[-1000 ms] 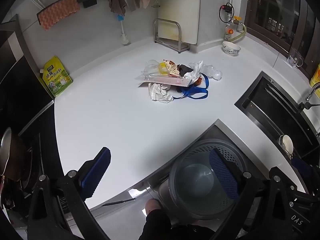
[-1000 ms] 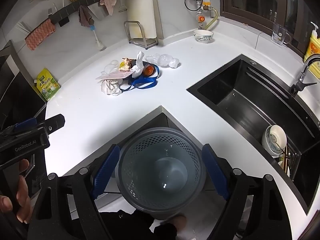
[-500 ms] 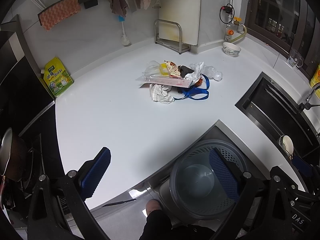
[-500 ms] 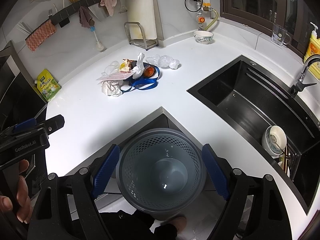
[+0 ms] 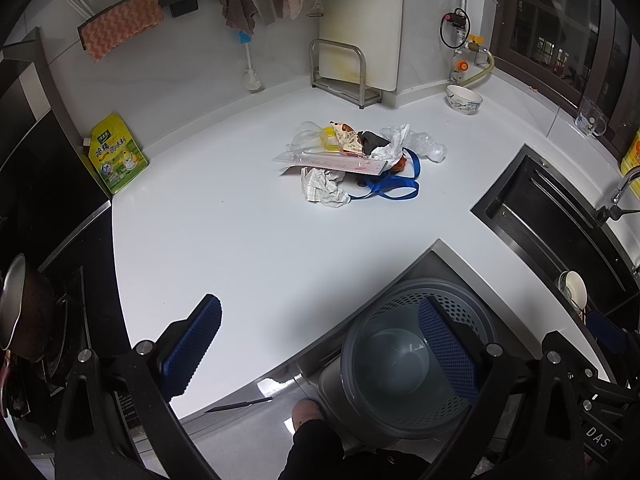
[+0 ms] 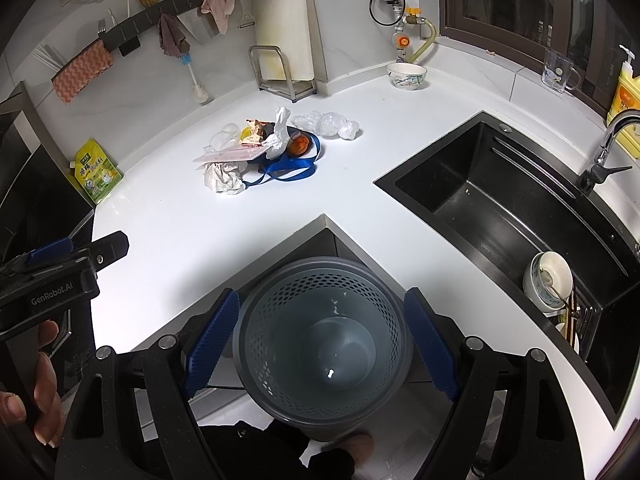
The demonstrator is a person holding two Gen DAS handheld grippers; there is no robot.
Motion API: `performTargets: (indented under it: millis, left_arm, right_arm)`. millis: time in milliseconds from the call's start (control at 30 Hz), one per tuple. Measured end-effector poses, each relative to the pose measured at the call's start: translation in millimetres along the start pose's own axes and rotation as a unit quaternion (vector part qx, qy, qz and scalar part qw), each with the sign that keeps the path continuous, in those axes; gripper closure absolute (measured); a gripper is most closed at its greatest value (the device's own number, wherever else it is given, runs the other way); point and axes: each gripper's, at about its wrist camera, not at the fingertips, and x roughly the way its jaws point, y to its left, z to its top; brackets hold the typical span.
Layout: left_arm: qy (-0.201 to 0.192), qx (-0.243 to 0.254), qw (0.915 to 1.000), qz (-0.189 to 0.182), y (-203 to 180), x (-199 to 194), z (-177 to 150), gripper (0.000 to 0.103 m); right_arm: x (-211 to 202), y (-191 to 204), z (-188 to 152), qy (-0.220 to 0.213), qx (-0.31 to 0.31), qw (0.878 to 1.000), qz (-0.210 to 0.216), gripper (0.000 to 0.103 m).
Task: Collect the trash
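Observation:
A heap of trash (image 5: 352, 160) lies on the white counter (image 5: 224, 240): crumpled paper, a pink flat packet, wrappers, clear plastic and a blue ribbon. It also shows in the right wrist view (image 6: 264, 148). A grey perforated bin (image 6: 322, 344) stands on the floor in the counter's inner corner, empty; it also shows in the left wrist view (image 5: 404, 360). My left gripper (image 5: 320, 340) is open and empty over the counter's near edge. My right gripper (image 6: 320, 340) is open and empty above the bin.
A black sink (image 6: 500, 208) with bowls lies to the right. A bowl (image 6: 406, 75), a metal rack (image 6: 284, 76), a green packet (image 6: 96, 172) and a glass mug (image 6: 558, 70) stand along the back. A stove with a pan (image 5: 24, 312) is at the left.
Both grippers have drifted very slightly; the trash heap sits a little lower in both views. Nothing was taken hold of or let go.

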Motion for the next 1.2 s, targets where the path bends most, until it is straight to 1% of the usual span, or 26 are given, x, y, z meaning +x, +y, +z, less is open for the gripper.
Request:
performTargets:
  millis: [333,667,800,1200]
  left_arm:
    - [0.0,0.0,1.0,0.0,-0.2,-0.2,-0.4,0.006]
    - [-0.001,-0.001,1.0,0.0,1.8,1.2,0.9,0.006]
    - [-0.003,-0.003,1.0,0.0,8.5,-2.9,4.8,0.006]
    - [-0.004,-0.002,1.0,0.0,10.6,-4.3,5.4,0.006]
  right_arm:
    - [0.8,0.1,-4.3,0.001,0.0,1.0,0.001,0.022]
    - [-2.8,4.7,2.2,0.0,-0.001,1.0,0.002,0.022]
    - [-5.6,3.7,0.2,-0.002,-0.001,1.0,0.003,0.022]
    - [-4.4,-0.8,-3.0,-0.003,0.001,1.0,0.005,0.022]
